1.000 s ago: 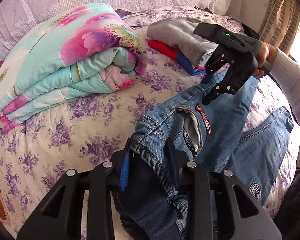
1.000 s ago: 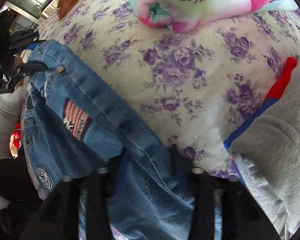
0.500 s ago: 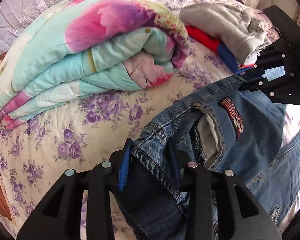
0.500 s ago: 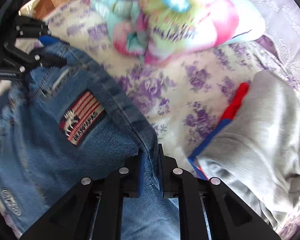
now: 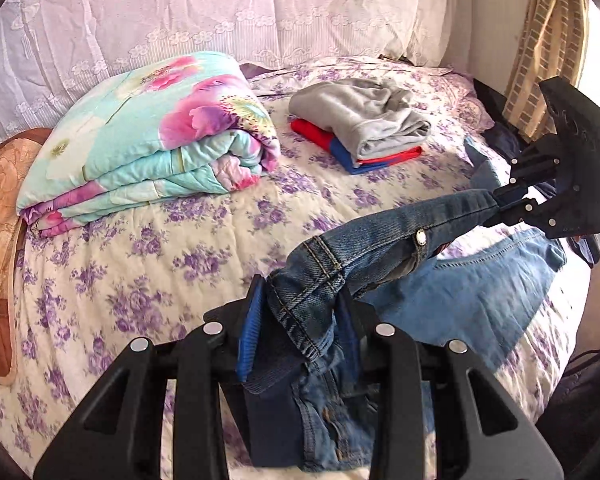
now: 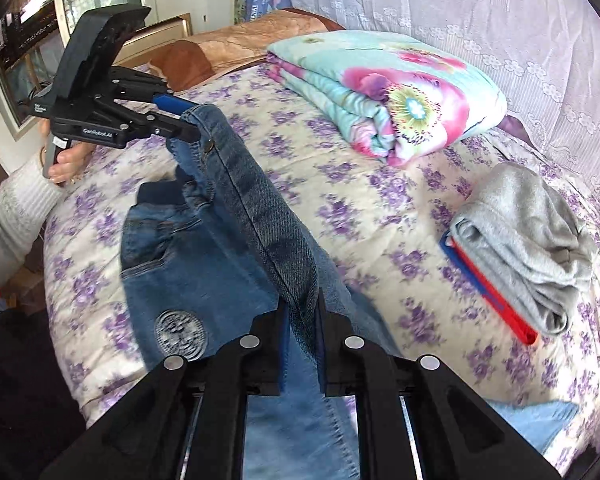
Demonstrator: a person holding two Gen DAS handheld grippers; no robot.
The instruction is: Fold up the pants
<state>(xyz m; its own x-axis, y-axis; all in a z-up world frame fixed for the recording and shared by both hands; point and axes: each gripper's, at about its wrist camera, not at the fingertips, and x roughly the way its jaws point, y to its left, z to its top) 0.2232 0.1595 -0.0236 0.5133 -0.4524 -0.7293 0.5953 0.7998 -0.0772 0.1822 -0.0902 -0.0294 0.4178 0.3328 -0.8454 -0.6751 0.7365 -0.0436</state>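
Blue denim jeans (image 5: pixel 372 244) hang by the waistband, stretched between both grippers above the bed; they also show in the right wrist view (image 6: pixel 236 184). My left gripper (image 5: pixel 300 312) is shut on one end of the waistband, and appears in the right wrist view (image 6: pixel 184 118). My right gripper (image 6: pixel 300 320) is shut on the other end, and appears at the right of the left wrist view (image 5: pixel 500 200). The legs (image 5: pixel 480 292) drape down onto the bedspread.
The bed has a floral purple bedspread (image 5: pixel 160 248). A folded turquoise-and-pink quilt (image 5: pixel 148 136) lies at the back left. A pile of folded grey, red and blue clothes (image 5: pixel 360 128) lies at the back right. A lace curtain (image 5: pixel 220 12) hangs behind.
Both grippers have risen and pulled apart, lifting the jeans off the bed and stretching the waistband taut. The views now look across the bed instead of down at it.
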